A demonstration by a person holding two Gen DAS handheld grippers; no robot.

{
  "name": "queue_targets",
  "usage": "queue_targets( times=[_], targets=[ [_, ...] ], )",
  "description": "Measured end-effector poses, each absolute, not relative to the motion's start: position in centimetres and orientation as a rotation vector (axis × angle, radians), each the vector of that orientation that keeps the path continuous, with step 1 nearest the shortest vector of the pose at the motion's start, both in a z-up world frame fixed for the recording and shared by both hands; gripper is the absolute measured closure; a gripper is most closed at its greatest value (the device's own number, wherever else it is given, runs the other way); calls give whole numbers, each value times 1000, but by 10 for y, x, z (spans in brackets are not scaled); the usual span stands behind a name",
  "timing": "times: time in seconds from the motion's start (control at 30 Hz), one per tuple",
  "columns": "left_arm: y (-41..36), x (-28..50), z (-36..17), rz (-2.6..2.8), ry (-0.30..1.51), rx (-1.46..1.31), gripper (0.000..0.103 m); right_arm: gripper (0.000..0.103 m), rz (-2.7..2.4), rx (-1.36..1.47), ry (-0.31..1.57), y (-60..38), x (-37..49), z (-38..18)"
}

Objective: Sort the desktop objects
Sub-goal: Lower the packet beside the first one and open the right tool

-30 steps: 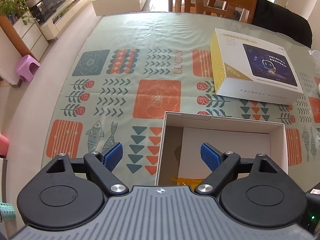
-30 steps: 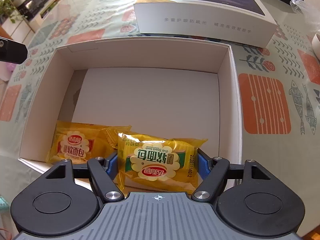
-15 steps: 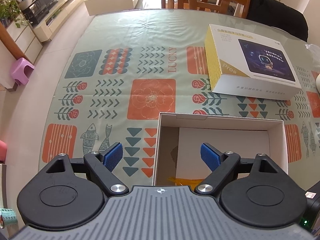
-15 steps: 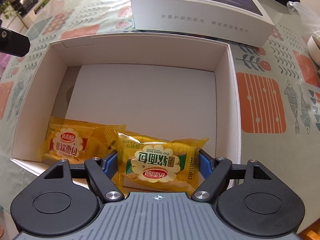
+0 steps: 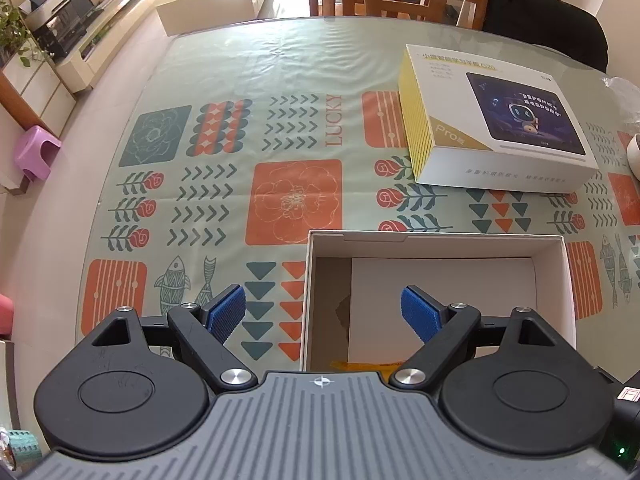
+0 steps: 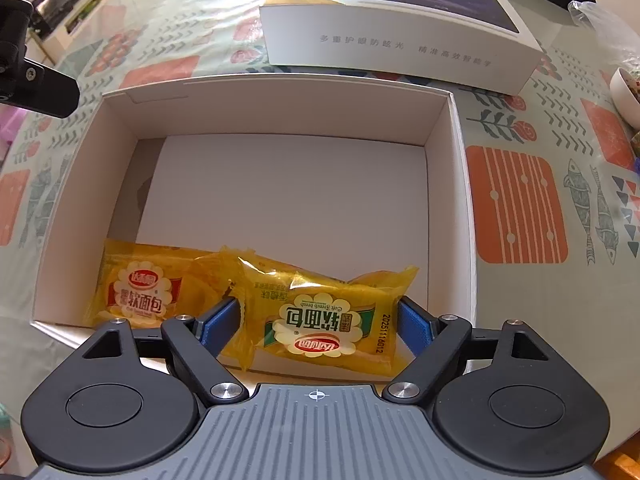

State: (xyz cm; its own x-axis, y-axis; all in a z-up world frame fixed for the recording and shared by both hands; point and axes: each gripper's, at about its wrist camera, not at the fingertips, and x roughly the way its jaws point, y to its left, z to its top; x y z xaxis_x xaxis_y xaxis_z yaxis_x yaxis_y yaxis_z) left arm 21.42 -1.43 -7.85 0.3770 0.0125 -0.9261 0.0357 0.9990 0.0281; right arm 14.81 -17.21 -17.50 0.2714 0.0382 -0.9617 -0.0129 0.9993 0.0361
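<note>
Right tool point(image 6: 318, 326) over near end of white box point(image 6: 456, 184), jaws just been opening, pads now clear of yellow bread packet point(image 6: 320, 320) lying between them on box floor. Second bread packet point(image 6: 140, 288) just left of it, overlapping. Left tool point(image 5: 324, 312) apart, empty, straddling box's left wall above tabletop point(image 5: 240, 80).

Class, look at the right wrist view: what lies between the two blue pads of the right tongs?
A yellow soft-bread packet lies in the white open cardboard box between the right tongs' pads, which have just been opening and no longer press it.
</note>
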Motion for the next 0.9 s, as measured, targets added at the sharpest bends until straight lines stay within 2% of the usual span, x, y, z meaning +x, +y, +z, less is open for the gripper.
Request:
queue_targets(
  times=[0.27, 0.4, 0.5, 0.67, 0.9],
  targets=[
    [-12, 215, -79, -16, 1185, 42, 0, 20, -4, -7, 1232, -172, 146, -147],
    [-11, 215, -79, -13, 1186, 40, 0, 9, -51, -37, 1179, -170, 150, -123],
    [-12, 214, -77, -15, 1182, 43, 0, 9, -76, -28, 1139, -170, 158, -101],
    [-14, 211, -70, -19, 1162, 46, 0, 0, -156, -64, 1031, -168, 171, -57],
    [-14, 206, -62, -1, 1144, 57, 0, 0, -190, -39, 978, -171, 175, -9]
  ],
)
